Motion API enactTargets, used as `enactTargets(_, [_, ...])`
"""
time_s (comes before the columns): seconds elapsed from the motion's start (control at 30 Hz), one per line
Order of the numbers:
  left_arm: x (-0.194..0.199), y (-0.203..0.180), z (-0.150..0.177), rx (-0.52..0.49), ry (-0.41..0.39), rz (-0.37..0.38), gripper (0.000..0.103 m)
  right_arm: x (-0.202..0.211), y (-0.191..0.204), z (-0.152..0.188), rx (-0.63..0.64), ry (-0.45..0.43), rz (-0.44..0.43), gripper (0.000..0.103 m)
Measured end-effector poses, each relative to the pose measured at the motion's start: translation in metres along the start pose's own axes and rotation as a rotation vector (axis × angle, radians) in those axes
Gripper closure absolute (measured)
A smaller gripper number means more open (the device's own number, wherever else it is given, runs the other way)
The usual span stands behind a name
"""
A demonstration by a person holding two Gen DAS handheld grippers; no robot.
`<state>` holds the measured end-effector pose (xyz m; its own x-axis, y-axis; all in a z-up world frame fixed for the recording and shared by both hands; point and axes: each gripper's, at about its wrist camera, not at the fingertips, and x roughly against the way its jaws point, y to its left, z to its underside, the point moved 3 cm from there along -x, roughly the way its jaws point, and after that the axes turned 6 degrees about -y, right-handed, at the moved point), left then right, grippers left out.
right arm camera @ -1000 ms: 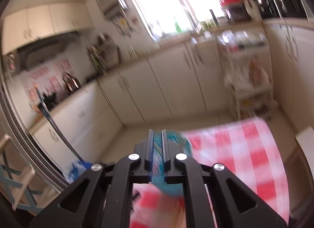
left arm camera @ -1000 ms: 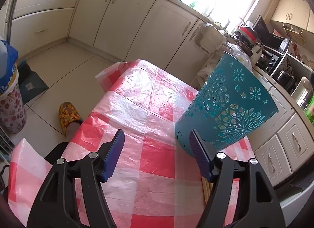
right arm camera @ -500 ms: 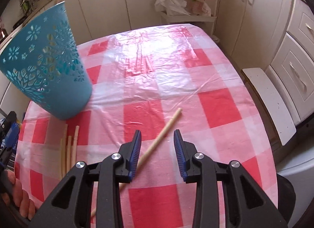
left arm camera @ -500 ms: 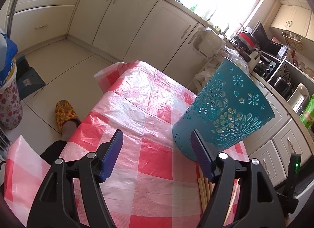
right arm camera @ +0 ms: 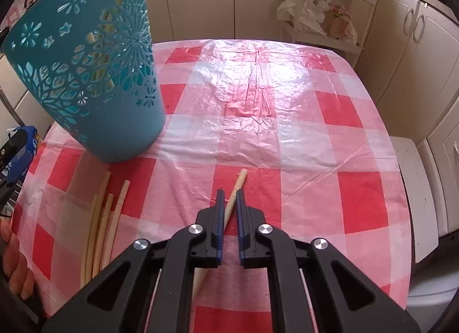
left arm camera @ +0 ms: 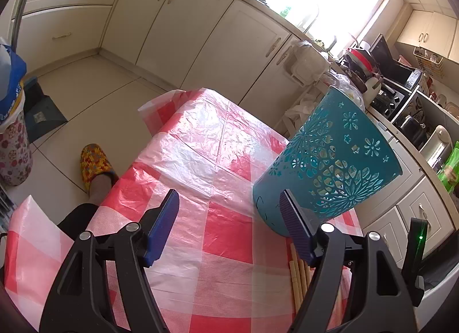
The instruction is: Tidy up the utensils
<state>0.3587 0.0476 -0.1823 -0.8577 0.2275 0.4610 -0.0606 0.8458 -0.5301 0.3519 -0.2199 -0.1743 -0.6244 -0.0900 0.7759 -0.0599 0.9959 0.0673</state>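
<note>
A teal perforated holder stands on the red-and-white checked tablecloth, with a few sticks showing through its holes. It also shows in the left wrist view. Several wooden chopsticks lie loose on the cloth in front of the holder, and also show in the left wrist view. My right gripper is nearly closed around a single wooden chopstick that lies on the cloth. My left gripper is open and empty, just left of the holder's base.
Cream kitchen cabinets surround the table. A white rack with plastic bags stands beyond the far edge. A white stool is at the table's right side. A foot in a floral slipper is on the floor at the left.
My right gripper swung down from facing the room to the table and has narrowed around the single chopstick. My left gripper has stayed open beside the holder.
</note>
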Motion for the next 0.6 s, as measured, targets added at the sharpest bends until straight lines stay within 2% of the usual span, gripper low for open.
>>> enactTargets(0.17, [-0.001,0.000,0.001,0.006,0.000,-0.001,0.034,0.005,-0.005,-0.003,-0.059,0.003,-0.073,0.098])
enactTargets(0.27, [-0.001,0.001,0.001,0.006,0.001,-0.001,0.033,0.025,-0.004,-0.004,-0.125,-0.024,-0.138,0.098])
enactTargets(0.4, [-0.002,0.001,0.001,0.007,0.002,-0.004,0.032,0.070,0.001,-0.013,-0.252,-0.091,-0.319,0.098])
enactTargets(0.53, [-0.002,0.001,0.002,0.006,0.005,-0.007,0.032,0.123,0.015,-0.059,-0.285,-0.224,-0.472,0.101])
enactTargets(0.6, [-0.002,0.002,0.002,0.008,0.004,-0.009,0.032,0.149,0.026,-0.088,-0.274,-0.305,-0.520,0.101])
